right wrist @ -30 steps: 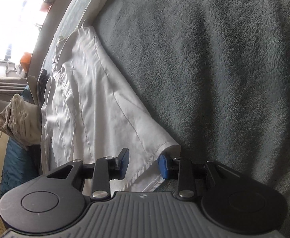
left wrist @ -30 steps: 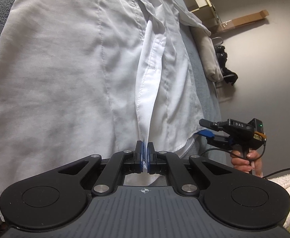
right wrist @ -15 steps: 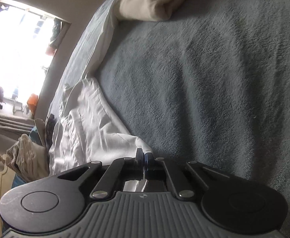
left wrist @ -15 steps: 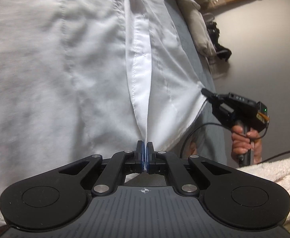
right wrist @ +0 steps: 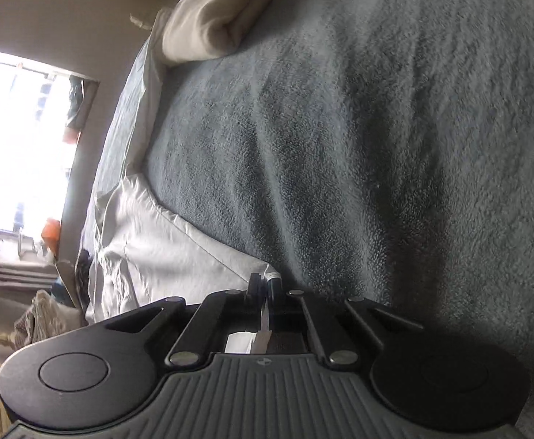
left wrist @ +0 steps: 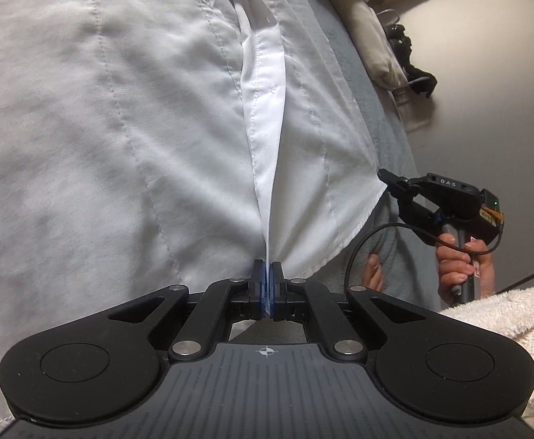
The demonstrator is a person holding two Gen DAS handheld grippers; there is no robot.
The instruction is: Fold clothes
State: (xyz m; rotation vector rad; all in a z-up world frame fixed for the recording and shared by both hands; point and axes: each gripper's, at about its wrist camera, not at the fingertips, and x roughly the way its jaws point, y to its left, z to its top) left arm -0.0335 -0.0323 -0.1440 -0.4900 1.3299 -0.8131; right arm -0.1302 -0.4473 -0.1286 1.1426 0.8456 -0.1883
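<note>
Bedding came first: one grey blanket [right wrist: 340, 146] carried one white shirt [left wrist: 120, 128], one beige pillow [right wrist: 212, 14] at its far end, and two grippers worked the cloth. Spread flat, the shirt stretched away ahead of the left gripper [left wrist: 267, 285], which was clamped on its front placket at the hem. The right gripper [right wrist: 265, 289] was pinched closed on the shirt's hem corner at the blanket's edge, held by a hand [left wrist: 460, 267].

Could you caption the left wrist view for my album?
Left gripper pinches a white shirt while the right gripper grips its corner.
</note>
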